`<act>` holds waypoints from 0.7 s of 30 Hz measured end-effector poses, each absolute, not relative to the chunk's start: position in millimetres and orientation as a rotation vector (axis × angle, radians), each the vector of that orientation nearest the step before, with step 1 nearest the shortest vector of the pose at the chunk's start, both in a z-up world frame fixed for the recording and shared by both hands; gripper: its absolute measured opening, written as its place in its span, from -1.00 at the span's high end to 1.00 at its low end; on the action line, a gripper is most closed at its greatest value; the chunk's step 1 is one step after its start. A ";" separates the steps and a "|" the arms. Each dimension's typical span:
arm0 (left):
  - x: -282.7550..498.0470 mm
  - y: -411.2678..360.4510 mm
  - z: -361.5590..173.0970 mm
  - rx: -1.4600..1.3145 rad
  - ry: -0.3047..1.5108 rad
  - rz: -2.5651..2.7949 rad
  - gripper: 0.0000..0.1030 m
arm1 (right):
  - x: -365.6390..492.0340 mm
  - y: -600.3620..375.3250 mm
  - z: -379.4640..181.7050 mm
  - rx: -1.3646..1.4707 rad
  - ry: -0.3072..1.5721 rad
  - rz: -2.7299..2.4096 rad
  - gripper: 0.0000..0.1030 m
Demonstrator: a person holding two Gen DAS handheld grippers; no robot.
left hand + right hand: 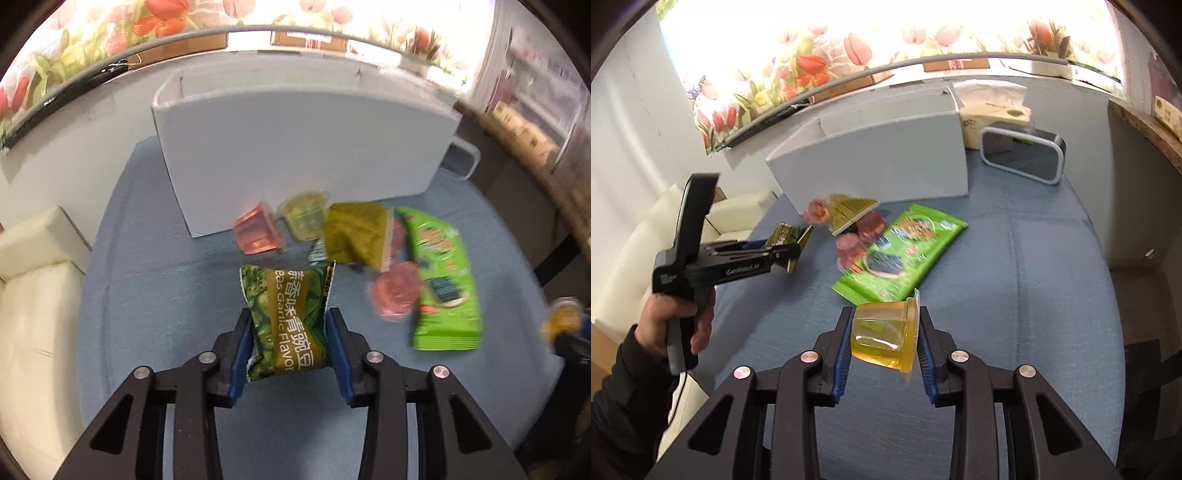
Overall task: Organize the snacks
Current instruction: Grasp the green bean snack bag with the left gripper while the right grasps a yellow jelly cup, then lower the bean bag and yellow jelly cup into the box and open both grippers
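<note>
— Green crinkled foil packet of garlic peas (288,314) first: pinched crosswise between the blue pads of the left gripper (290,321), lifted off the blue cloth-covered table (166,277). Why across the middle?

— Probably for a firm bite on a puffy, slippery bag. Dents the foil at both sides, so looks secure enough.

— And on the other side?

— Right gripper (886,317) clamped on a yellow translucent plastic jelly cup (886,336), tipped sideways, rim toward the right pad. Carried above the near part of the cloth.

— Headed where?

— Most likely into the white open-topped cardboard box (303,147) at the far side of the cloth, straight ahead of the peas. Tall front wall, so calls for a lift over the edge before letting go. Inside hidden from both cameras.

— Waiting on the table?

— Heaped just in front of the box: a pink jelly cup (258,234), a yellow-green jelly cup (304,216), an olive-yellow foil packet (356,236), a red jelly cup (395,295) and a flat bright green snack bag (443,277). Too blurred to tell exactly which of them touch.

— Any worry?

— Tapered cup wall, smooth plastic: might slip out of the pads if squeezed harder. Early in the sorting, judging by the heap.
</note>
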State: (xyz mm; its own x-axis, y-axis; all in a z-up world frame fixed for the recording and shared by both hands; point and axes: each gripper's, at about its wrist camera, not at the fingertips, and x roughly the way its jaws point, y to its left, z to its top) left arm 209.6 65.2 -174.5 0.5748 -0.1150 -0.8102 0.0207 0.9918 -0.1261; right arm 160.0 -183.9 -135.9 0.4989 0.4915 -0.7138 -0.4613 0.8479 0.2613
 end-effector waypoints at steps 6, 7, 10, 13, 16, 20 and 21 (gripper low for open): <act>203.0 65.8 -114.1 -0.152 0.847 -0.116 0.17 | 182.6 -163.2 -103.7 0.038 0.818 0.616 0.33; 206.2 66.7 -101.9 -0.155 0.826 -0.113 0.17 | 191.4 -157.7 -93.7 0.038 0.797 0.627 0.33; 222.2 70.5 -70.1 -0.147 0.771 -0.095 0.17 | 218.2 -139.6 -70.3 0.014 0.755 0.630 0.33; 248.2 76.1 -44.7 -0.158 0.735 -0.094 0.17 | 257.7 -118.0 -46.3 -0.007 0.725 0.633 0.33; 279.3 83.4 -30.0 -0.166 0.726 -0.065 0.17 | 298.4 -101.2 -29.7 -0.025 0.718 0.605 0.33; 322.2 92.3 -33.7 -0.219 0.760 -0.101 0.17 | 351.0 -80.4 -29.3 -0.046 0.757 0.603 0.33; 331.0 93.3 -36.8 -0.222 0.775 -0.107 0.16 | 361.0 -74.8 -31.9 -0.069 0.767 0.590 0.33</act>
